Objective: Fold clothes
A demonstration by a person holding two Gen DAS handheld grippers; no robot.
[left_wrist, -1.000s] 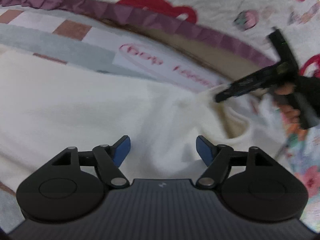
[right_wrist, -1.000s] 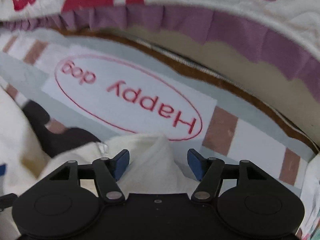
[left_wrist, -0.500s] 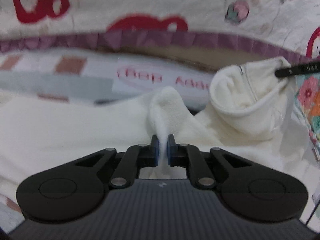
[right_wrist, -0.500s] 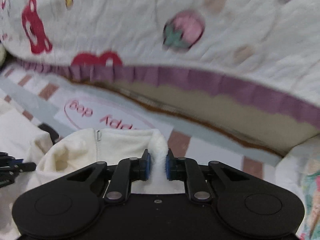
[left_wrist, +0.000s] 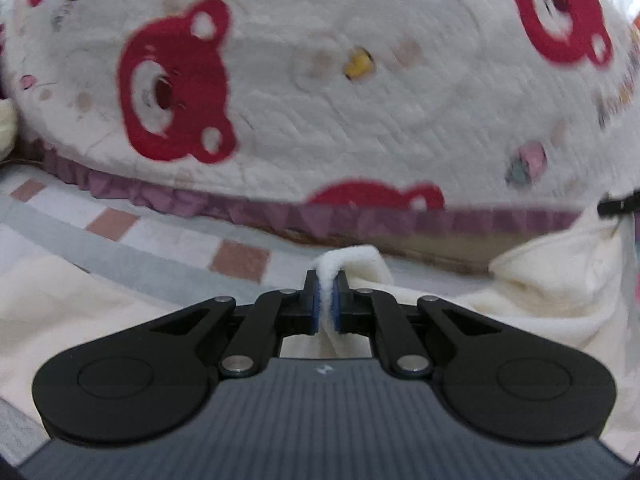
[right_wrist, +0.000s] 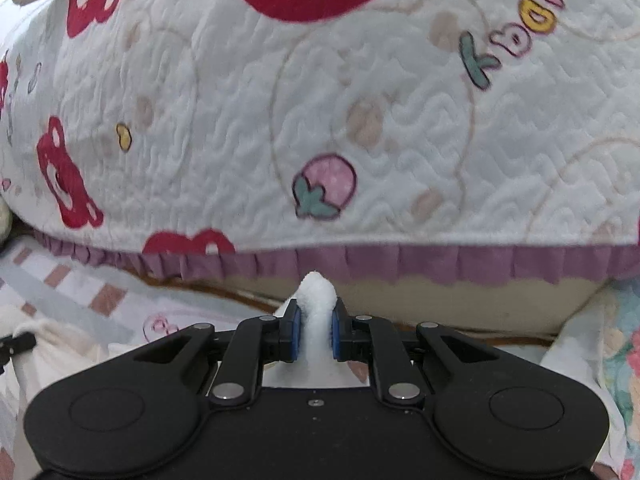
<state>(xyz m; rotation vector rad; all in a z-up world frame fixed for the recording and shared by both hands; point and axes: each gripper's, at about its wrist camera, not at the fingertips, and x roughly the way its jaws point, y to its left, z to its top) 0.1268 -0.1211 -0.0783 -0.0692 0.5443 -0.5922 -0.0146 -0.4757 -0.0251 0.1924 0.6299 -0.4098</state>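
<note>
A cream fleece garment (left_wrist: 552,292) lies on a checked mat and is lifted at two spots. My left gripper (left_wrist: 328,300) is shut on a pinched fold of it, which sticks up between the blue pads. In the right wrist view my right gripper (right_wrist: 314,330) is shut on another thick fold of the cream garment (right_wrist: 316,292). At the right edge of the left wrist view the tip of the right gripper (left_wrist: 618,204) shows above the raised collar part. More of the garment spreads low at the left (left_wrist: 52,304).
A quilted white bedspread (left_wrist: 320,92) with red bears and a purple frill (left_wrist: 360,220) rises close ahead in both views. The grey, white and brown checked mat (left_wrist: 132,240) lies under the garment. A flowered cloth (right_wrist: 624,360) is at the right.
Both grippers went from open over the garment to shut on folds of it, then rose with them. The views have tipped up from the mat toward the bedspread.
</note>
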